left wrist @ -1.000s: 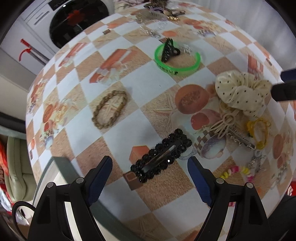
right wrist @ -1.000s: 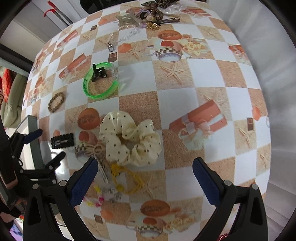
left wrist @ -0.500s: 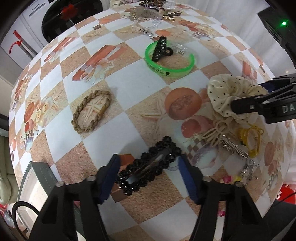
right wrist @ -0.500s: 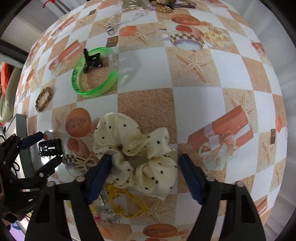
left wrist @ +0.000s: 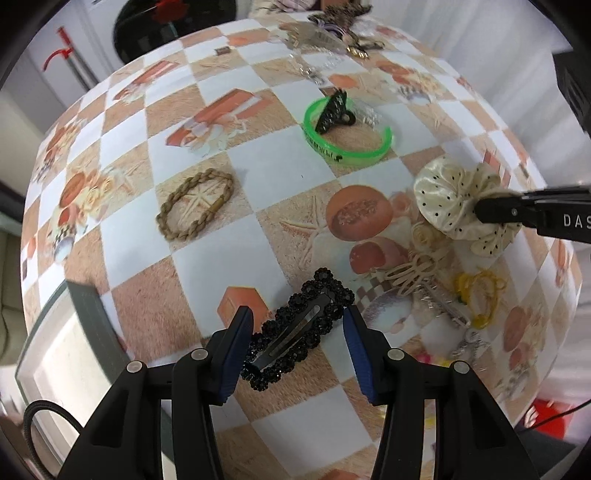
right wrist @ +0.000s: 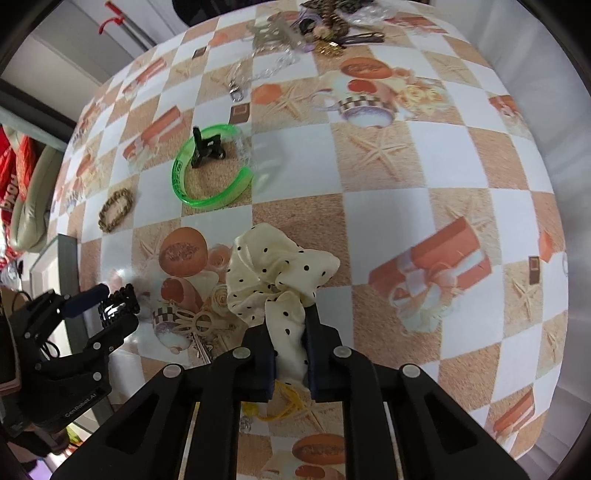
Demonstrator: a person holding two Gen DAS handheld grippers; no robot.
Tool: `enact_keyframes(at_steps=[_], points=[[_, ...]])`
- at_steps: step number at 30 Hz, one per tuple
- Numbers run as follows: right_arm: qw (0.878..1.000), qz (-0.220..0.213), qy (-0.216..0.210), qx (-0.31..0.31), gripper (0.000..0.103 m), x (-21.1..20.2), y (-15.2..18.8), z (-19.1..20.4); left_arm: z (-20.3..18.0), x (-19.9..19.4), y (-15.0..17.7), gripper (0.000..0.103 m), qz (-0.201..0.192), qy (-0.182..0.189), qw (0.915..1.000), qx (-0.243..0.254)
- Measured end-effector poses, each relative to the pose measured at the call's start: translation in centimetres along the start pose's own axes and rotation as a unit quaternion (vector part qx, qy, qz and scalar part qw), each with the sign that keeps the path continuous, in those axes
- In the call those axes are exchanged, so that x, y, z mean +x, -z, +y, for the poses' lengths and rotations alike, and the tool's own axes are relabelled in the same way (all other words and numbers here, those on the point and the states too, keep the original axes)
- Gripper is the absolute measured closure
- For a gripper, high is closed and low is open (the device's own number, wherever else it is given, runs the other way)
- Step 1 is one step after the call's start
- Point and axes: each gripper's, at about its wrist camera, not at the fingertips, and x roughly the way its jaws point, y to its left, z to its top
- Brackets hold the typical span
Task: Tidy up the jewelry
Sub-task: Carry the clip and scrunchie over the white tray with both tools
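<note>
Right wrist: fingers (right wrist: 290, 356) clamp the scrunchie (right wrist: 275, 275), hiding its rear; left fingers (left wrist: 297, 349) apart.

Table: you are working over a table (right wrist: 424, 155) under a glossy oilcloth checked in white and sand-brown squares, printed with starfish, orange gift boxes, teacups and roses.
Light: soft and even; you see pale glare on the oilcloth.
Far left: a white appliance with a round dark glass door (left wrist: 173, 22) stands beyond the table.
Wall: white panels behind it, with a red-handled rod (left wrist: 68, 61) leaning there.
Left edge: a grey-framed pale tray (left wrist: 55, 354) lies just beside the table.
Further left: a beige cushion (right wrist: 33, 195) and red packaging (right wrist: 14, 173).
Right side: a white curtain-like surface (right wrist: 569, 85).
</note>
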Motion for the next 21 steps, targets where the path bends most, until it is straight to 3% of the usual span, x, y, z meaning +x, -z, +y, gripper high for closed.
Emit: enact_keyframes(at_steps=[8,21], points=[[0.999,-0.013,-0.027,0.024,0.089,-3.7,1.6,-1.5,0.8,-3.7,0.9,0.048,-0.031,0.005,0.9974,-0.065],[0.997,0.001,-0.079,-0.026,0.089,-8.7,5.0,5.0,5.0,-10.4,6.3,0.048,-0.074,-0.016,0.9826,-0.17]])
